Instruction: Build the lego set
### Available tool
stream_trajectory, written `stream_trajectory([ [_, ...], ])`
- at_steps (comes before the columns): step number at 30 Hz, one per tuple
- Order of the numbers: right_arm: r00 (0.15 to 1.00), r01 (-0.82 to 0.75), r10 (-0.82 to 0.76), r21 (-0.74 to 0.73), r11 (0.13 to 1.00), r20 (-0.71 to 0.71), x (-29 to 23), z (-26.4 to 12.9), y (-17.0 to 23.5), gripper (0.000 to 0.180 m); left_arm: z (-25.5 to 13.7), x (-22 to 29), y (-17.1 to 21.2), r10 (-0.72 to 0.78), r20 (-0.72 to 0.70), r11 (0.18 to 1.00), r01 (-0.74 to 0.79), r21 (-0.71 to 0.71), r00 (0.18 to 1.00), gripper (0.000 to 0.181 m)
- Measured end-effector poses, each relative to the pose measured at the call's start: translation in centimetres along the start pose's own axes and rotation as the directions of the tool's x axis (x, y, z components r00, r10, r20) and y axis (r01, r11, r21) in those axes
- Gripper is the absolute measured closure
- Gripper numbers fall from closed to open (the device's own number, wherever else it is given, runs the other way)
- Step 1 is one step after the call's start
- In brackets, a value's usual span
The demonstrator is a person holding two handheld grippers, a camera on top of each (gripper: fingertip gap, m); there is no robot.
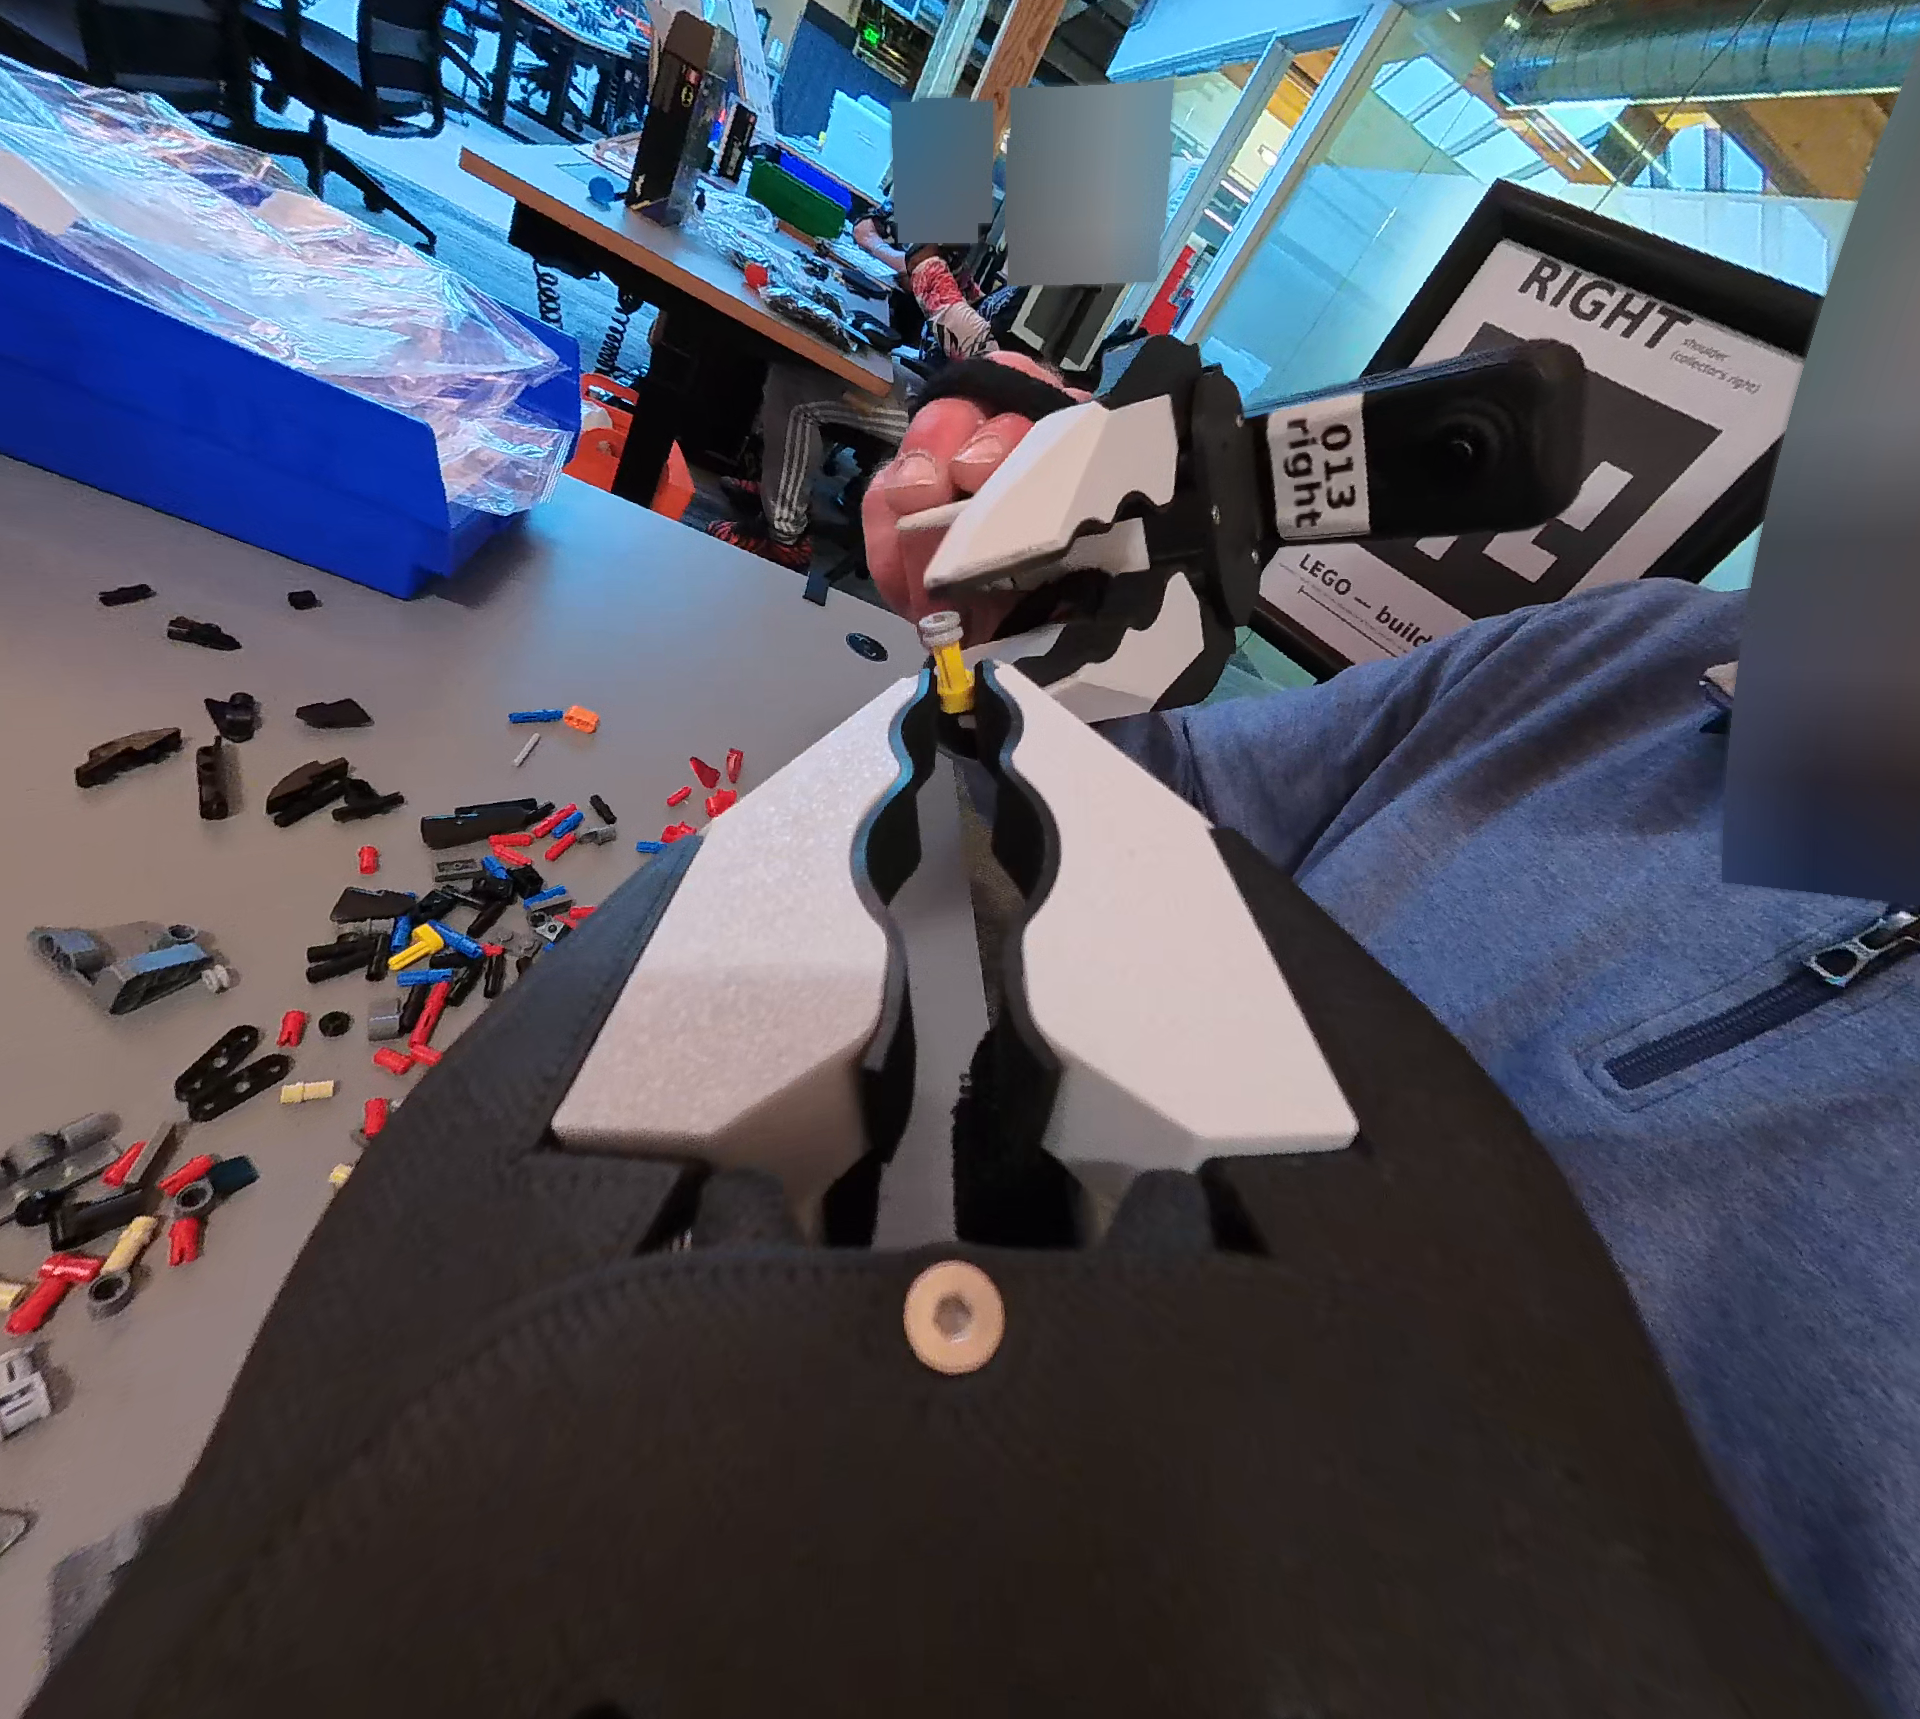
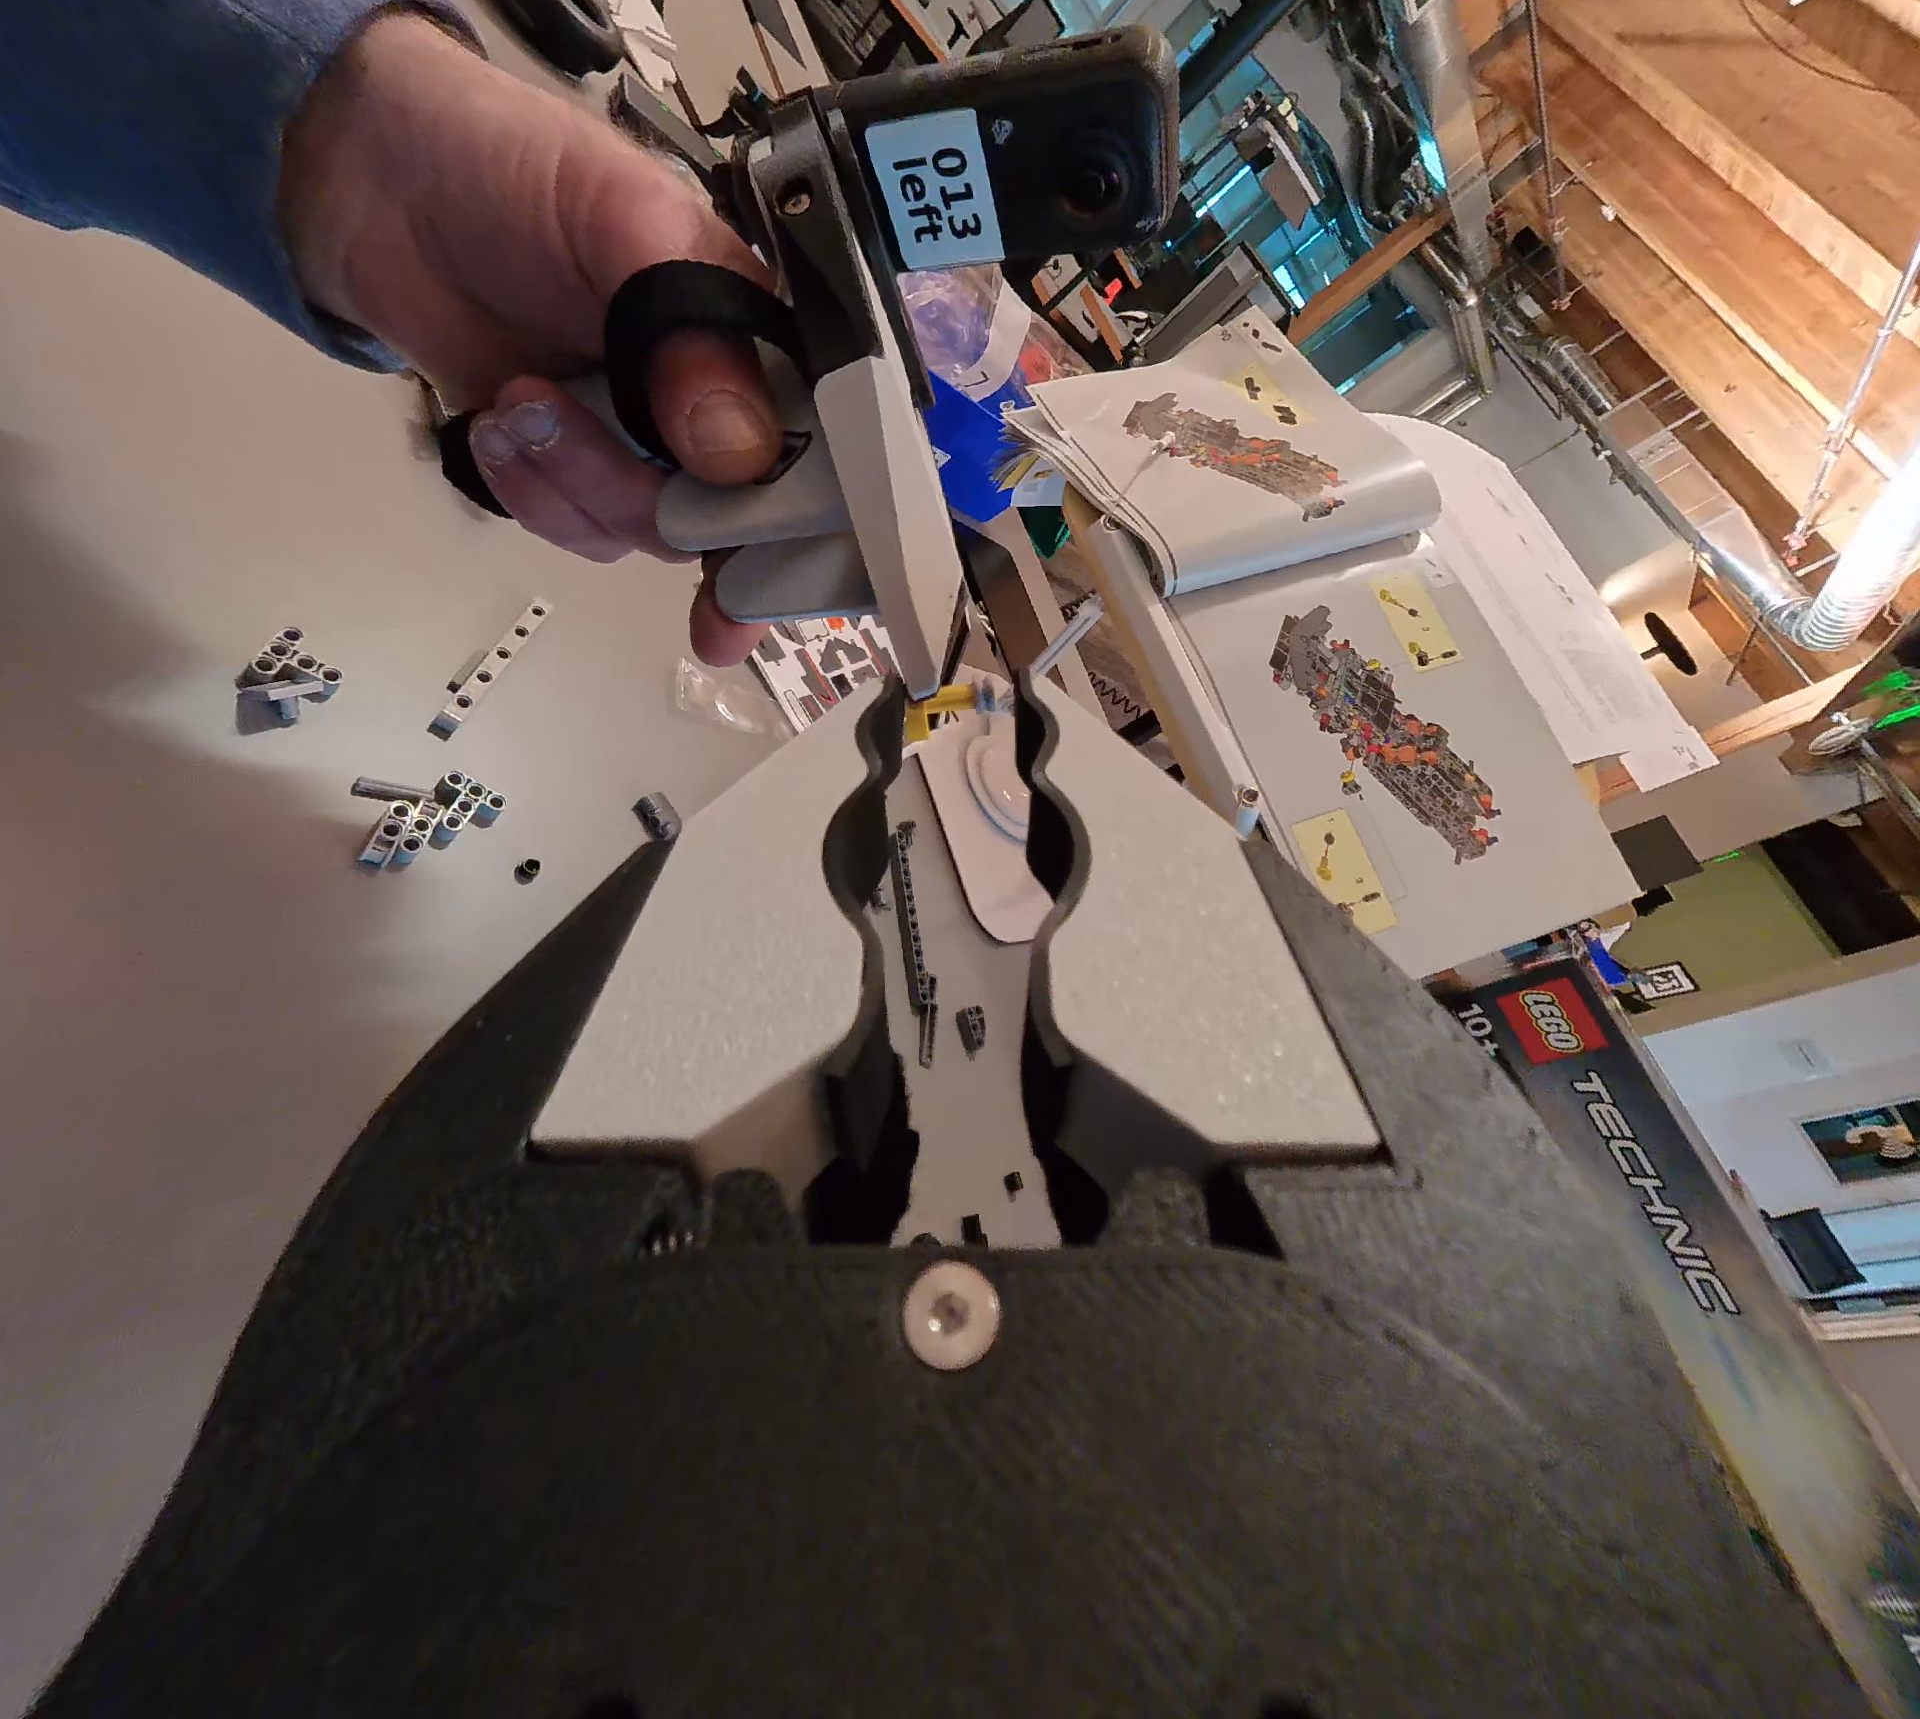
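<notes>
My left gripper (image 1: 953, 682) is shut on a small yellow Lego pin (image 1: 951, 690) with a grey bush (image 1: 940, 630) on its free end, held up above the grey table (image 1: 644, 630). My right gripper (image 1: 987, 620) comes in from the right, and its jaws stand apart on either side of the grey end. In the right wrist view the yellow pin (image 2: 933, 715) crosses the gap of my right gripper (image 2: 964, 701), with the left gripper (image 2: 920, 682) coming down from above and pinching it.
Several loose red, blue and black pieces (image 1: 436, 931) lie on the table at left, beyond them a blue bin (image 1: 239, 443) with plastic bags. Grey beams (image 2: 426, 812), an open instruction booklet (image 2: 1247, 464) and the set's box (image 2: 1621, 1108) lie around. A person's blue-clad torso (image 1: 1558, 942) is close at right.
</notes>
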State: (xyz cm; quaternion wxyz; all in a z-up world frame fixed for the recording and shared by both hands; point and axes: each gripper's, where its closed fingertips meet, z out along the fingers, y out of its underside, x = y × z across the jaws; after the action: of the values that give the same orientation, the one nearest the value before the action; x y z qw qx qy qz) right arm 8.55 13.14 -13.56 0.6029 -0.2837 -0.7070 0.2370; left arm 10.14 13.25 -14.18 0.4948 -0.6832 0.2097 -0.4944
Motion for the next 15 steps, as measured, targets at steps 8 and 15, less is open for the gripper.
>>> stream_trajectory([
  [8,1.000,0.009,-0.009,-0.008,1.000,0.022,-0.3,0.8,-0.6,0.166,-1.0,0.2,-0.2,0.025,0.024,0.999,-0.026,0.025,0.999,0.176],
  [15,0.997,0.058,-0.058,-0.003,0.998,0.045,-0.6,2.5,-2.0,0.166,-3.1,0.6,-0.5,0.037,0.046,0.997,-0.040,0.060,0.998,0.176],
])
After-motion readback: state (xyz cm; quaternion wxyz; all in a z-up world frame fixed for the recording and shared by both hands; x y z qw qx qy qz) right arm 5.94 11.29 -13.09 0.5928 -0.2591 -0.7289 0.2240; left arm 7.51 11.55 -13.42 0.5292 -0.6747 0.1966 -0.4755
